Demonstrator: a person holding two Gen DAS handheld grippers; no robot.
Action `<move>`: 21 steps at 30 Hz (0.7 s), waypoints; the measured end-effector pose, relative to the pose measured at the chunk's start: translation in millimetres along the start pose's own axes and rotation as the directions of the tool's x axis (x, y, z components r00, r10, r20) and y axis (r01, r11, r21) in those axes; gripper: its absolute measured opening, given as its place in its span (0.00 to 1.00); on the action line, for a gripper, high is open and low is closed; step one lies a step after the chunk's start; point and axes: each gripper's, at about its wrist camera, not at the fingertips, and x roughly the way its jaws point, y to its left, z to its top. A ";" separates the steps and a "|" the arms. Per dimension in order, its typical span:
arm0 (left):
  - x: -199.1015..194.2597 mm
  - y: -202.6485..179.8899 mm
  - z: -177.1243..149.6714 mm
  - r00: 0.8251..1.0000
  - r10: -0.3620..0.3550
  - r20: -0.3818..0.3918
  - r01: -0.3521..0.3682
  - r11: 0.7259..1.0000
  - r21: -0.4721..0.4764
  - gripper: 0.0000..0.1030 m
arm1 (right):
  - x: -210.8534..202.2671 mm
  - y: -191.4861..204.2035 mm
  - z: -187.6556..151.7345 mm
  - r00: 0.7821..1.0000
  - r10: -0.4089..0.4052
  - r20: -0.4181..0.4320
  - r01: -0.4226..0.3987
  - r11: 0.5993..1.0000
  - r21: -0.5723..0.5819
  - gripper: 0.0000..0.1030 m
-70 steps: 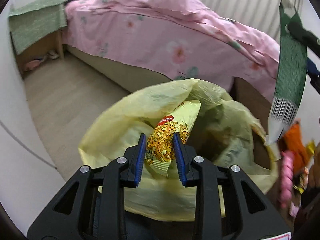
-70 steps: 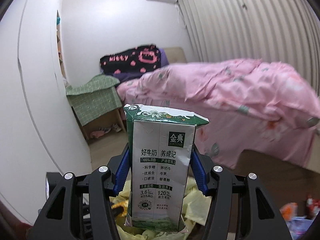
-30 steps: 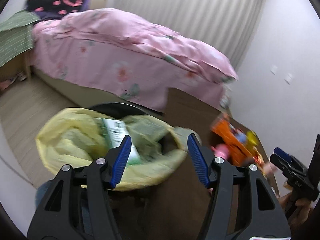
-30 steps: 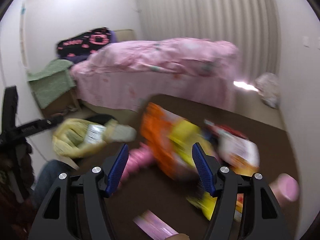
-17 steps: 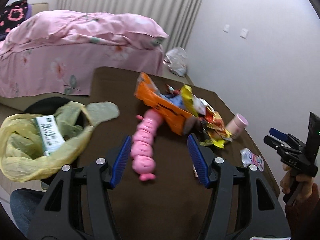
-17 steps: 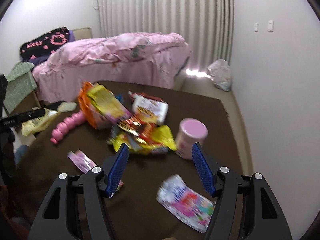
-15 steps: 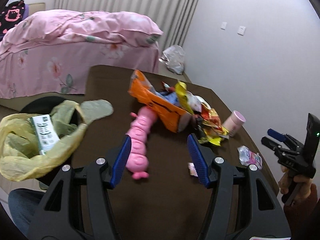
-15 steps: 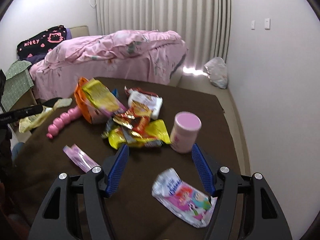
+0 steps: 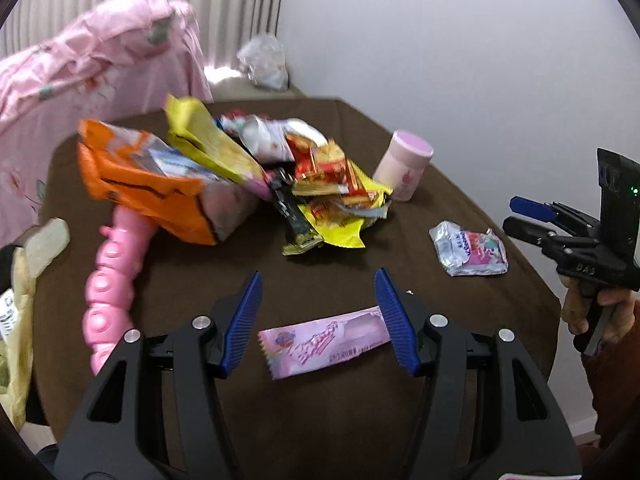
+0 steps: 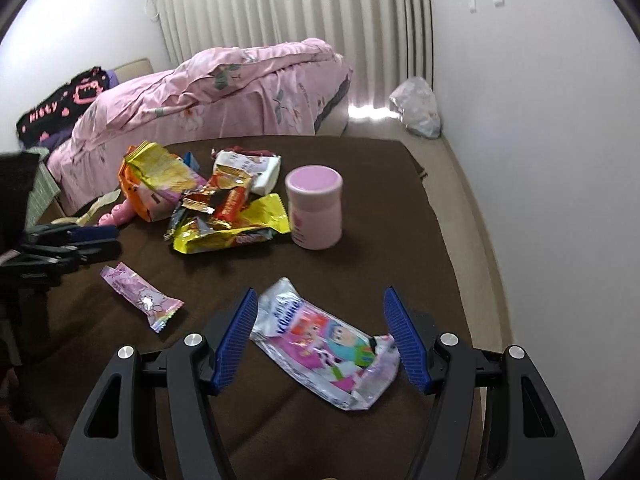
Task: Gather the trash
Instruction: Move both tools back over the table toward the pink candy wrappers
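Trash wrappers lie near the surface's front edge: a pink wrapper (image 9: 326, 340) under the left gripper (image 9: 318, 322), a crumpled silver pouch (image 10: 326, 344) under the right gripper (image 10: 320, 340). Both look light, thin, crinkly and slippery, best pinched across the middle. Both grippers' fingers stand wide, holding nothing.

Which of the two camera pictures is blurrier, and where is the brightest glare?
Left wrist view: motion blur smears the orange snack bag and the pink caterpillar toy; the pink flat wrapper between the open left tool fingers stays fairly sharp. Right wrist view: crisper overall; daylight flares on the floor under the cream curtain. Both bend straight lines at the edges.
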 end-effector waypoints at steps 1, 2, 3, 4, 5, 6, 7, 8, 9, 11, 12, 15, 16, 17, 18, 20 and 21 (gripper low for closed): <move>6.4 2.2 -1.1 0.999 -0.042 -0.035 0.041 0.999 -0.027 0.54 | 5.8 -10.7 -2.2 0.999 0.036 -0.016 -0.035 0.999 0.041 0.60; 8.9 3.5 -3.4 0.996 -0.063 -0.055 0.061 0.997 -0.045 0.54 | 10.4 -18.9 -4.4 0.998 0.057 -0.027 -0.055 0.996 0.077 0.60; 10.8 3.4 -6.6 0.995 -0.076 -0.071 0.072 0.996 -0.056 0.54 | 17.8 -29.8 -7.9 0.996 0.076 -0.049 -0.068 0.988 0.137 0.60; 11.5 3.0 -12.2 0.992 -0.090 -0.091 0.085 0.994 -0.065 0.54 | 22.1 -35.6 -10.2 0.994 0.086 -0.065 -0.073 0.982 0.173 0.60; 10.7 1.2 -18.1 0.988 -0.105 -0.109 0.098 0.993 -0.068 0.54 | 27.7 -41.3 -13.6 0.992 0.096 -0.086 -0.075 0.974 0.214 0.60; 9.1 -0.8 -23.6 0.985 -0.123 -0.124 0.115 0.991 -0.069 0.54 | 31.4 -43.3 -16.9 0.989 0.101 -0.104 -0.073 0.968 0.238 0.60; 5.8 -4.4 -30.0 0.979 -0.148 -0.142 0.140 0.988 -0.066 0.54 | 33.8 -41.2 -21.7 0.987 0.109 -0.120 -0.077 0.966 0.246 0.60; 1.6 -8.7 -34.8 0.974 -0.167 -0.154 0.160 0.986 -0.056 0.54 | 34.4 -37.6 -23.4 0.986 0.113 -0.126 -0.080 0.968 0.236 0.60; -2.5 -12.8 -38.1 0.970 -0.181 -0.163 0.176 0.983 -0.042 0.54 | 33.0 -28.2 -26.8 0.984 0.115 -0.138 -0.085 0.975 0.206 0.60; -15.0 -21.2 -43.0 0.968 -0.192 -0.164 0.194 0.981 -0.005 0.54 | 29.5 -11.8 -31.4 0.982 0.107 -0.156 -0.085 0.986 0.145 0.60; -20.1 -23.1 -43.3 0.970 -0.188 -0.153 0.192 0.981 0.005 0.54 | 26.9 1.9 -35.0 0.982 0.090 -0.168 -0.075 0.993 0.095 0.60; -30.3 -22.0 -37.2 0.985 -0.142 -0.101 0.144 0.990 0.008 0.54 | 23.5 29.0 -41.3 0.980 0.052 -0.191 -0.054 0.999 -0.005 0.60; -28.2 -20.4 -34.5 0.990 -0.105 -0.094 0.106 0.994 0.007 0.54 | 22.1 37.4 -44.3 0.980 0.038 -0.197 -0.046 0.998 -0.038 0.60; -23.6 -19.0 -32.7 0.993 -0.061 -0.104 0.062 0.998 0.004 0.54 | 21.0 41.4 -47.9 0.980 0.015 -0.200 -0.028 0.997 -0.065 0.60; -17.8 -17.5 -31.1 0.992 -0.023 -0.121 0.023 1.000 0.000 0.54 | 20.6 48.0 -50.6 0.980 -0.021 -0.200 0.001 0.995 -0.099 0.60; -6.0 -15.6 -30.4 0.987 0.009 -0.160 -0.015 0.999 -0.036 0.54 | 18.0 43.8 -54.6 0.981 -0.017 -0.192 0.004 0.998 -0.068 0.61; -3.6 -15.0 -30.7 0.986 -0.001 -0.168 -0.009 0.998 -0.055 0.54 | 16.4 40.4 -55.9 0.982 -0.011 -0.186 0.001 0.999 -0.053 0.61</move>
